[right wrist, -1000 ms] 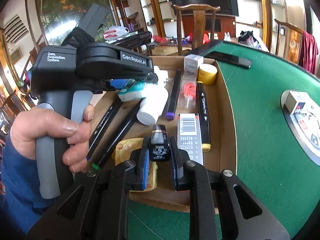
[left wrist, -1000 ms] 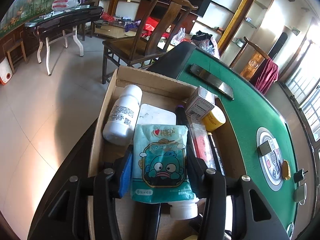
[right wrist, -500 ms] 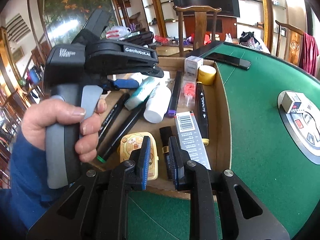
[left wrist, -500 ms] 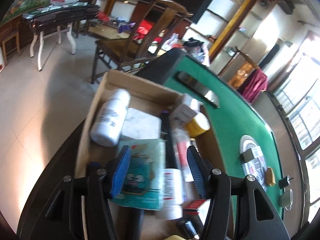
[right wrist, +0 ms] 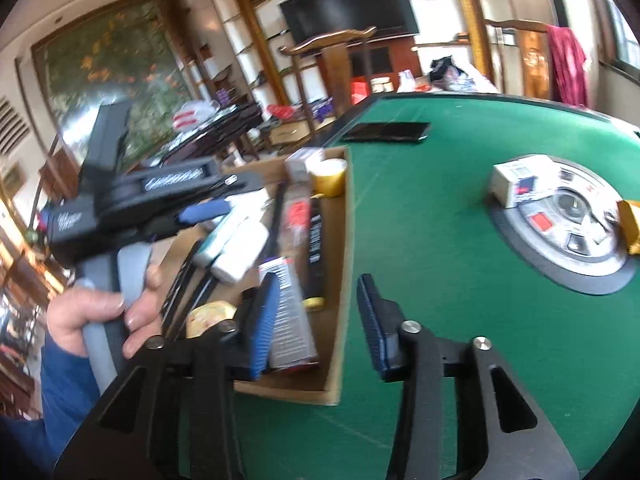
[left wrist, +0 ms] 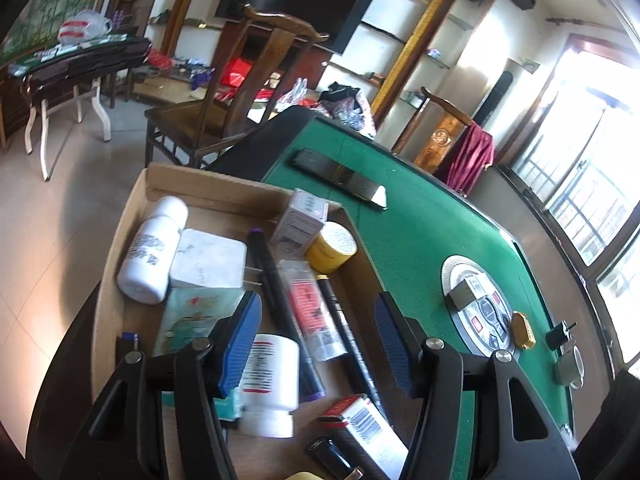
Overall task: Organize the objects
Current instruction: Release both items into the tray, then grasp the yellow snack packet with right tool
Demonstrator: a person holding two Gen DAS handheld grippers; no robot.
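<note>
Since a second ago I have let go with both tongs: the teal cartoon pouch [left wrist: 192, 316] that my left gripper [left wrist: 316, 340] was pinching now lies flat in the cardboard box [left wrist: 120, 248], and the small black lipstick-like tube [left wrist: 332, 454] that my right gripper [right wrist: 320, 322] held lies at the box's near end. Both cameras have also pulled back and swung, so more of the green felt table [left wrist: 420, 240] shows beside the box.

My left jaws stand wide apart with nothing gripped; below them in the box lie a white bottle with a red-lined label [left wrist: 270, 376], a dark purple-tipped marker [left wrist: 276, 292] and a clear pack with a red insert [left wrist: 308, 304]. My right jaws are opening and hold nothing; they straddle the box's right wall, the left pad over a barcoded carton [right wrist: 290, 316] inside, the right pad over bare felt outside.

At the box's far end sit a second white bottle [left wrist: 152, 252], a white charger block [left wrist: 208, 260], a small grey-white carton [left wrist: 302, 220] and a yellow tape roll [left wrist: 332, 248]. Beyond the box a dark phone [left wrist: 340, 178] lies on the felt. To the box's right the table's round control panel [right wrist: 560, 224] carries a white card box [right wrist: 516, 182]. My left hand [right wrist: 100, 316] grips its tool's handle at the box's left side.
</note>
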